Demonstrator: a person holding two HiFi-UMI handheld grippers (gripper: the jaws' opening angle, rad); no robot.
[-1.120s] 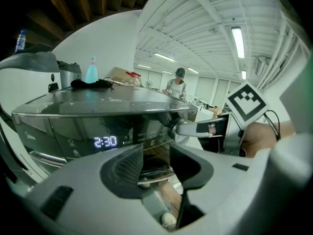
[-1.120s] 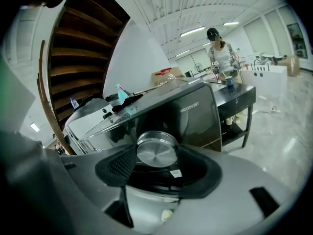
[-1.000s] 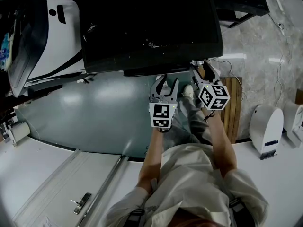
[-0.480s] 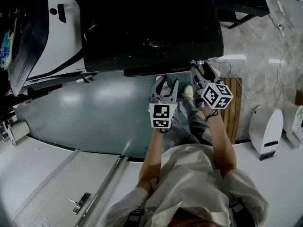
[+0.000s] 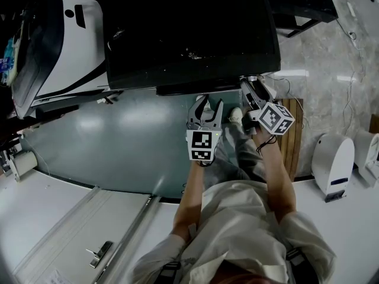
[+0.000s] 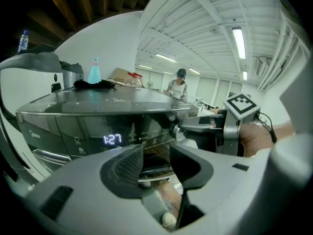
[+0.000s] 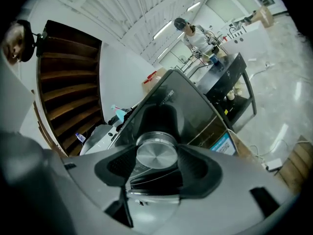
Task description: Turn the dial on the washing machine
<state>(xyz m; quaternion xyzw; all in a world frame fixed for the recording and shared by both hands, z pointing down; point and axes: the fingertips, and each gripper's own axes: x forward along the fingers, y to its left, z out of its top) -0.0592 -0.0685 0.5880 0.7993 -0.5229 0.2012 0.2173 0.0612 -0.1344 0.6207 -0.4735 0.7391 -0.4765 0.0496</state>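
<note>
The black washing machine fills the upper head view, seen from above. Its round silver dial sits on the front panel at the right end. My right gripper is shut on the dial, one dark pad pressed on each side of it. In the head view that right gripper reaches up under the machine's front edge, its marker cube tilted. My left gripper hangs open a little left of it, in front of the panel, with nothing between its fingers. The panel's lit display shows in the left gripper view.
A white appliance stands left of the machine. A wooden pallet lies on the floor at the right, with white units beyond it. A cyan bottle and a dark cloth rest on the machine's top. A person stands far off.
My right gripper has twisted on the dial: its marker cube has rolled over and shifted slightly right. The left gripper has stayed where it was.
</note>
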